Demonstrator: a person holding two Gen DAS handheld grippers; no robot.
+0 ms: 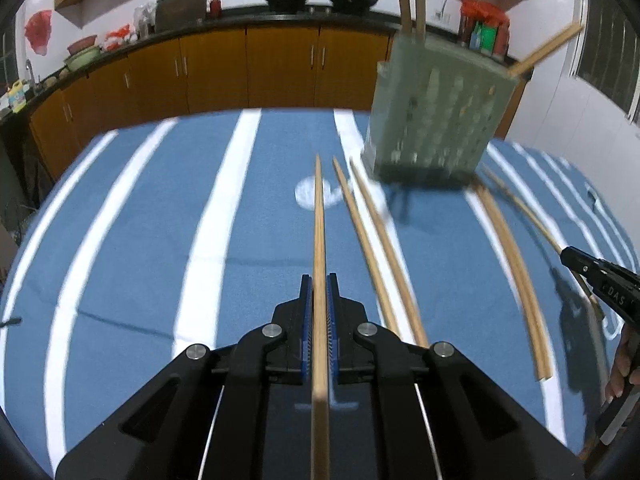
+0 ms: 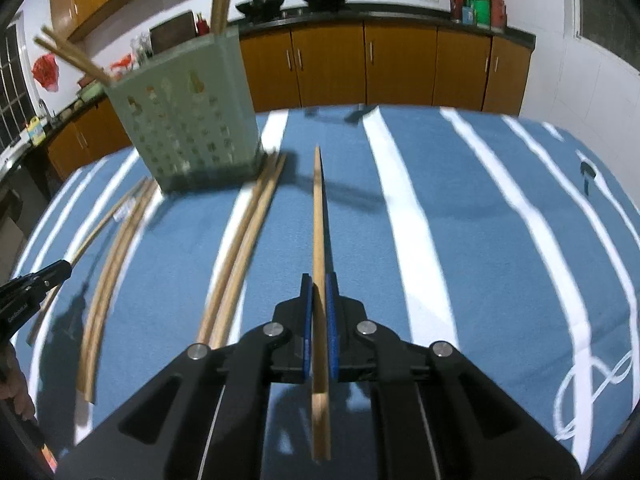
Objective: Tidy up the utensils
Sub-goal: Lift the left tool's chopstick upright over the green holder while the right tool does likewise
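Note:
A pale green perforated utensil holder stands on the blue striped tablecloth, with several wooden chopsticks standing in it; it also shows in the right wrist view. My left gripper is shut on a wooden chopstick that points toward the holder. My right gripper is shut on another wooden chopstick, held above the cloth. Loose chopsticks lie on the cloth between the grippers, and another pair lies further right. The right gripper's tip shows at the left view's right edge.
The table has a blue cloth with white stripes. Behind it run wooden kitchen cabinets with woks and bottles on the counter. A small dark object lies at the table's far right. The left gripper's tip shows at the right view's left edge.

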